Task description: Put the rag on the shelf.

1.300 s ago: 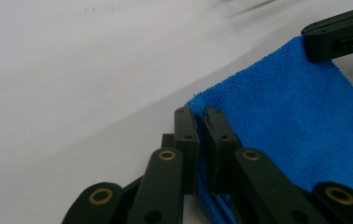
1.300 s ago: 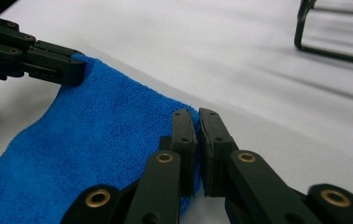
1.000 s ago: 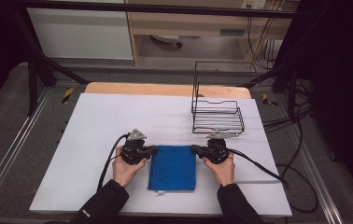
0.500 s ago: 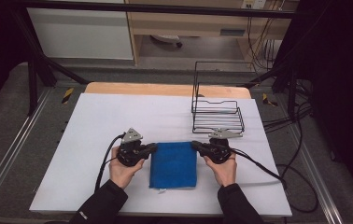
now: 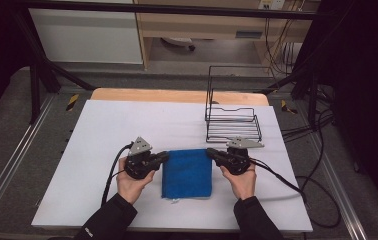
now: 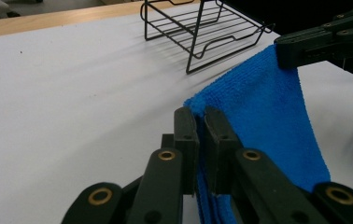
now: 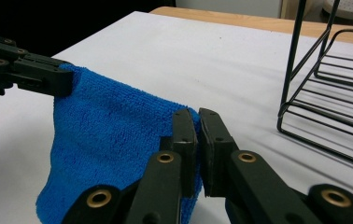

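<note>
cloth (image 5: 187, 173), one blue folded piece, lies at six o'clock on the white surface (image 5: 127, 125), its two far corners raised. we have the left gripper (image 5: 164, 157) pinching the far left corner and the right gripper (image 5: 210, 152) pinching the far right, jaws pressed onto the fabric. we judge a lift under way; next needs both hands rising evenly. one wire rack (image 5: 233, 120) stands at one o'clock.

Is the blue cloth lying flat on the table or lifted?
Partly lifted. The left gripper and right gripper each pinch a far corner of the blue cloth; its far edge hangs off the table between them.
</note>
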A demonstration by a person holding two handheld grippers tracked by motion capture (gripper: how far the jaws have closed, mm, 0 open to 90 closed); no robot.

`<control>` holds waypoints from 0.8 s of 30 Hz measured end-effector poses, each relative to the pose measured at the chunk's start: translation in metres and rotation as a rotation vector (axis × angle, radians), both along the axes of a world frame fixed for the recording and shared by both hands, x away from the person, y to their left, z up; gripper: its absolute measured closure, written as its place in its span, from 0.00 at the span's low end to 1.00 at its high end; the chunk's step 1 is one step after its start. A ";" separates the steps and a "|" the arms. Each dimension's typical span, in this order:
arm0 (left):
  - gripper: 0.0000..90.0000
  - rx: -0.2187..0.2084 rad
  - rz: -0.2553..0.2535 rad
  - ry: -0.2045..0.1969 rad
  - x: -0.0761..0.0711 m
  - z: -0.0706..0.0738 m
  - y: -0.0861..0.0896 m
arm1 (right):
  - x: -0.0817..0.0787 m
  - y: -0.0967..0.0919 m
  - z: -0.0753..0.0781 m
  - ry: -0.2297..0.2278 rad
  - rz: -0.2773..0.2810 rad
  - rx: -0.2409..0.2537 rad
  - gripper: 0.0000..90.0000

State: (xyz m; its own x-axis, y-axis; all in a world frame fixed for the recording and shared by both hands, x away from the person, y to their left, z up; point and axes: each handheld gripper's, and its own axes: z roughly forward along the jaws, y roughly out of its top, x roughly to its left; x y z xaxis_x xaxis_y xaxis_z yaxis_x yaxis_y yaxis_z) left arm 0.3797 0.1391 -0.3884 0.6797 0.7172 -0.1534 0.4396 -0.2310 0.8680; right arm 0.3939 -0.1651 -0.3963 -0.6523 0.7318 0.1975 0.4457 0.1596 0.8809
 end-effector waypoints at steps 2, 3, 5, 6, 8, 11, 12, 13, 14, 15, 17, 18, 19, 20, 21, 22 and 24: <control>0.94 -0.004 0.003 -0.007 -0.001 0.002 0.000 | -0.001 0.000 0.002 -0.008 0.001 -0.002 0.96; 0.94 -0.005 0.002 -0.011 -0.002 0.003 0.000 | -0.002 0.000 0.004 -0.017 0.001 -0.004 0.96; 0.94 -0.008 0.002 -0.023 -0.003 0.005 0.000 | -0.004 0.000 0.007 -0.025 -0.002 -0.001 0.96; 0.94 -0.011 0.003 -0.027 -0.004 0.006 0.000 | -0.005 -0.001 0.008 -0.031 -0.001 0.001 0.96; 0.94 -0.020 0.004 -0.035 -0.005 0.008 0.000 | -0.006 -0.001 0.011 -0.039 -0.001 0.009 0.96; 0.94 -0.025 0.002 -0.047 -0.007 0.011 0.000 | -0.007 -0.002 0.014 -0.052 -0.003 0.011 0.96; 0.94 -0.024 0.004 -0.052 -0.007 0.012 0.000 | -0.008 -0.002 0.015 -0.059 -0.002 0.007 0.96; 0.94 -0.024 0.005 -0.057 -0.008 0.013 0.000 | -0.009 -0.002 0.016 -0.065 -0.004 0.009 0.96; 0.94 -0.028 0.004 -0.061 -0.009 0.014 0.000 | -0.009 -0.002 0.017 -0.070 -0.004 0.011 0.96; 0.94 -0.033 0.004 -0.065 -0.009 0.015 0.000 | -0.010 -0.003 0.018 -0.076 -0.004 0.014 0.96; 0.94 -0.044 0.006 -0.079 -0.010 0.017 0.000 | -0.012 -0.004 0.021 -0.090 -0.006 0.020 0.96; 0.94 -0.049 0.006 -0.083 -0.010 0.018 0.000 | -0.013 -0.004 0.023 -0.099 -0.007 0.024 0.96; 0.94 -0.053 0.009 -0.092 -0.011 0.019 0.000 | -0.013 -0.004 0.025 -0.107 -0.007 0.024 0.96; 0.94 -0.055 0.010 -0.097 -0.012 0.020 0.000 | -0.014 -0.004 0.027 -0.113 -0.007 0.026 0.96; 0.94 -0.058 0.011 -0.105 -0.012 0.021 0.000 | -0.015 -0.005 0.028 -0.120 -0.008 0.026 0.96; 0.94 -0.062 0.014 -0.107 -0.012 0.023 0.000 | -0.015 -0.005 0.029 -0.129 -0.007 0.026 0.96; 0.94 -0.066 0.016 -0.119 -0.013 0.026 0.000 | -0.017 -0.005 0.032 -0.139 -0.009 0.031 0.96</control>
State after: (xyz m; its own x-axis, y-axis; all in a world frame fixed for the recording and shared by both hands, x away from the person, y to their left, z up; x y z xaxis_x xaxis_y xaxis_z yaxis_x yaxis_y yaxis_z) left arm 0.3667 0.1389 -0.3622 0.6849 0.7188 -0.1194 0.3353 -0.1655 0.9274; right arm 0.3765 -0.1700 -0.3640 -0.6685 0.7325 0.1287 0.3206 0.1276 0.9386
